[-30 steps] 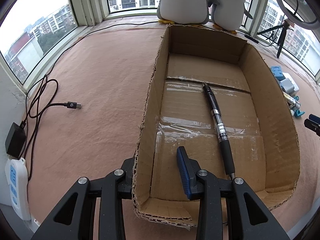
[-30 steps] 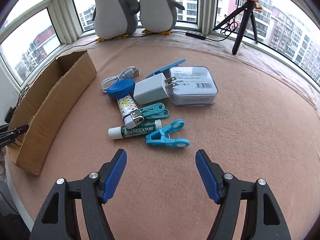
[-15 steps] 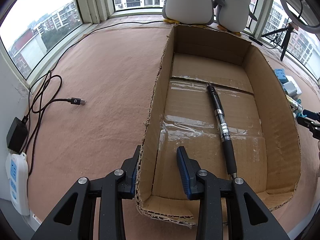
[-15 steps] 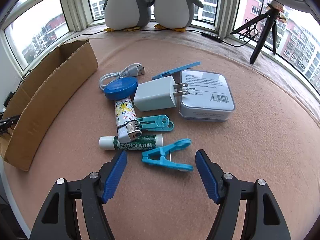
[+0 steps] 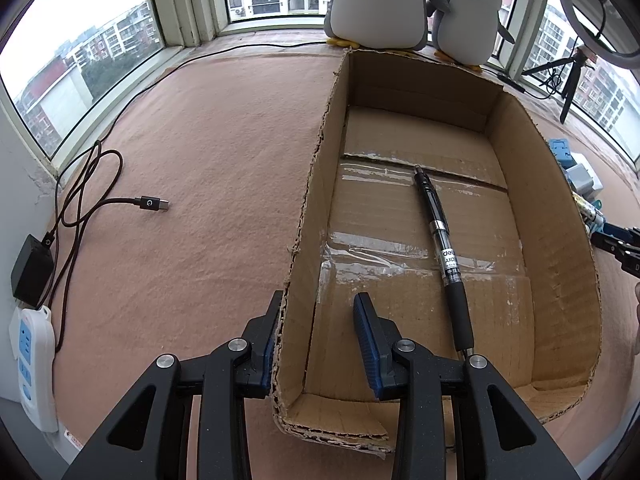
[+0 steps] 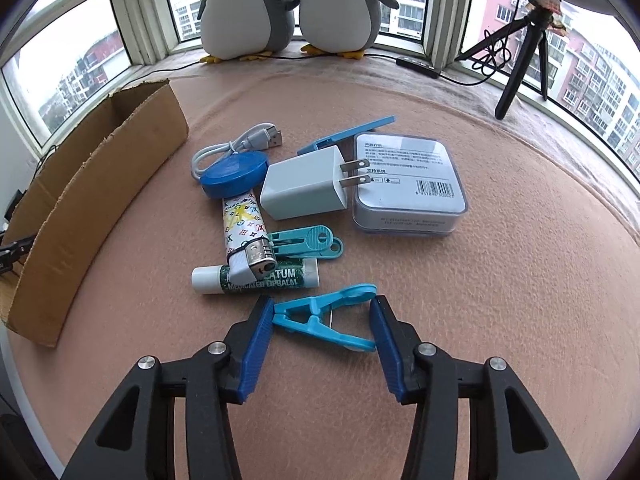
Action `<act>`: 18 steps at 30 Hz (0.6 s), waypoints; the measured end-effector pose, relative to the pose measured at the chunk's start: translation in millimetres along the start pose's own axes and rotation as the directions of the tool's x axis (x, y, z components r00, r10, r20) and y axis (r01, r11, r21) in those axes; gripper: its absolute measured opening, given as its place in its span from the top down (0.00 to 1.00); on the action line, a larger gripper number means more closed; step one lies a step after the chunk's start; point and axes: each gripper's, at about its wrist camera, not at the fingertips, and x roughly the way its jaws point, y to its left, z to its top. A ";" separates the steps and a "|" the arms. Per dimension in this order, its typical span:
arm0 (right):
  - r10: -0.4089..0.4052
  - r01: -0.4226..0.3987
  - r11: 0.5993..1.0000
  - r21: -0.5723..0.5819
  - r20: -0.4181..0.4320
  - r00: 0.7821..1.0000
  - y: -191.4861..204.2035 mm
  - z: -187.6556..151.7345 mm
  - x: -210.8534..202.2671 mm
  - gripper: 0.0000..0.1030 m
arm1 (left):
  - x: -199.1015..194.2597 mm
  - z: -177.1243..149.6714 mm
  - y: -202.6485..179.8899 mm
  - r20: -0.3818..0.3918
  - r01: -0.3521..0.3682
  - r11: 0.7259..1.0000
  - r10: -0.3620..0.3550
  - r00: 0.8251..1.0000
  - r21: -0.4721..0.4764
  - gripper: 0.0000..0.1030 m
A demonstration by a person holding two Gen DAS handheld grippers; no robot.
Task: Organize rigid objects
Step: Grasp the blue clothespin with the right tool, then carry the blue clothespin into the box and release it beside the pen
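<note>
right wrist view: right gripper (image 6: 322, 322) now lower and closer to the pile than a second ago, jaws just been closing, narrowed around the blue clothes peg (image 6: 320, 316) lying flat on the brown cloth (image 6: 480, 320). left pad touching or nearly touching the peg's nose; right pad just beside its ring end, contact there not clear, so not counted as gripped yet. peg at the near edge of the clutter, just in front of the lip balm tube (image 6: 256, 278) and lighter (image 6: 246, 240), with the white charger (image 6: 304, 190), blue round lid (image 6: 234, 174) and boxed item (image 6: 408, 180) farther back.

left wrist view: left gripper (image 5: 316, 344) unchanged, at its narrowest, straddling the left wall of the cardboard box (image 5: 308, 220) and apparently clamped on it to steady it. black pen (image 5: 442, 256) already inside on the box floor.

likely meaning: peg is the next pick, grasp about to complete; most items not yet boxed.
</note>
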 end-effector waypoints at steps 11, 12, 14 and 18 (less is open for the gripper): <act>-0.019 0.010 0.984 0.179 0.048 0.999 -8.4 -20.2 -26.9 0.56 | 0.1 -0.1 2.7 0.001 0.013 1.000 -0.013 1.000 0.006 0.65; -0.022 0.011 0.981 0.194 0.055 0.998 -8.4 -21.5 -30.2 0.56 | 0.2 0.1 3.1 0.000 0.014 1.000 -0.014 1.000 0.007 0.65; -0.026 0.010 0.976 0.216 0.070 0.997 -6.3 -23.9 -37.4 0.56 | 0.4 0.5 3.4 0.000 0.018 1.000 -0.018 1.000 0.012 0.65; -0.022 -0.004 0.972 0.235 0.109 0.994 7.5 -24.2 -55.7 0.56 | 1.1 1.9 3.5 -0.001 0.026 0.999 -0.026 1.000 0.021 0.65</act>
